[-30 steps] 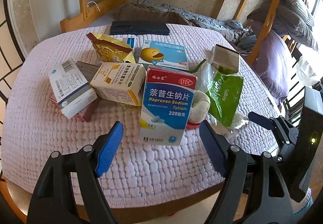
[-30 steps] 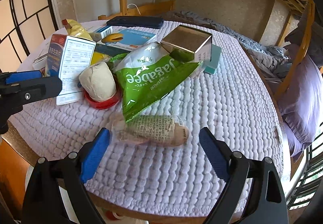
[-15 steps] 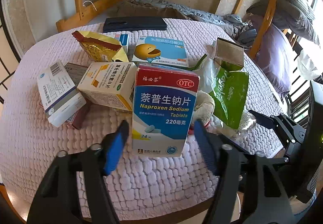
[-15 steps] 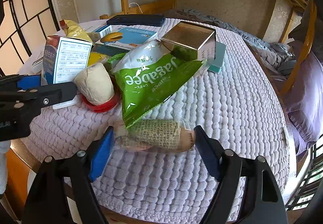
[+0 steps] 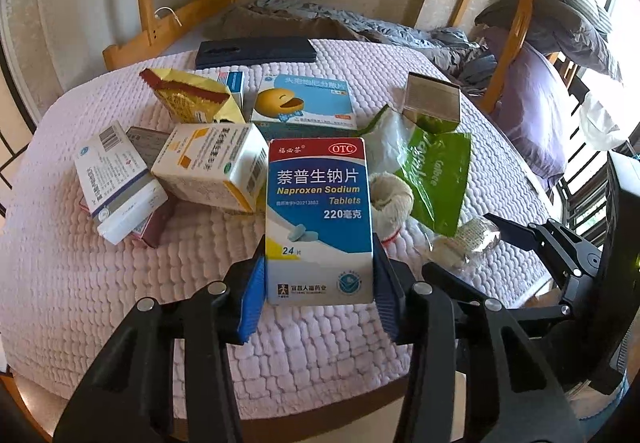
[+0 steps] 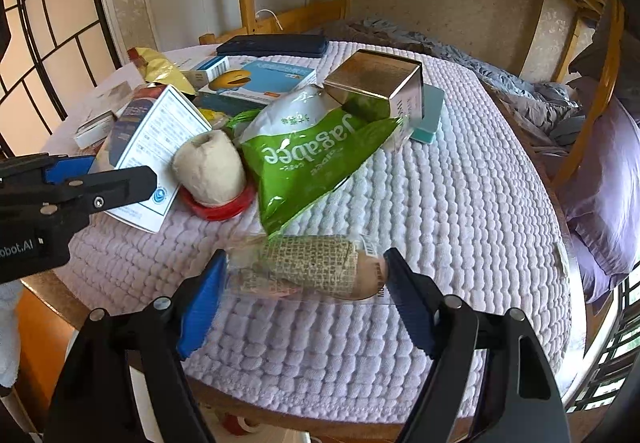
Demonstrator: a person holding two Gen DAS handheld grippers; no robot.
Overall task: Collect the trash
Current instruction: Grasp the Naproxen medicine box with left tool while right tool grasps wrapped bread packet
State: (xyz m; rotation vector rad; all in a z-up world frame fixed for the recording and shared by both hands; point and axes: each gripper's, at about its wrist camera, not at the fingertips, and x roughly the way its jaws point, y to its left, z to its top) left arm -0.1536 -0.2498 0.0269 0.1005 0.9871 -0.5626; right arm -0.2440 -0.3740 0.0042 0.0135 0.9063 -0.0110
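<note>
A blue, white and red Naproxen tablet box (image 5: pixel 320 203) stands upright near the front edge of the table with the lilac cover (image 5: pixel 80 283). My left gripper (image 5: pixel 320 283) is closing on it, and its blue pads (image 5: pixel 253 291) touch both sides of the box's lower part. In the right wrist view a bandage roll in a clear wrapper (image 6: pixel 308 267) lies across the cover. My right gripper (image 6: pixel 306 291) is shut on it, one pad at each end. The left gripper (image 6: pixel 100 183) also shows there, at the left beside the box (image 6: pixel 156 139).
Behind lie a green Jagabee bag (image 6: pixel 312 159), a gold box (image 6: pixel 376 83), a pale ball on a red lid (image 6: pixel 210 167), several medicine boxes (image 5: pixel 212 167), a gold snack bag (image 5: pixel 188 95) and a dark case (image 5: pixel 256 51). A wooden bunk bed frame (image 5: pixel 516 23) stands behind.
The left jaws have drawn in from wide apart onto the tablet box. The right jaws have narrowed and moved forward around the wrapped bandage roll.
</note>
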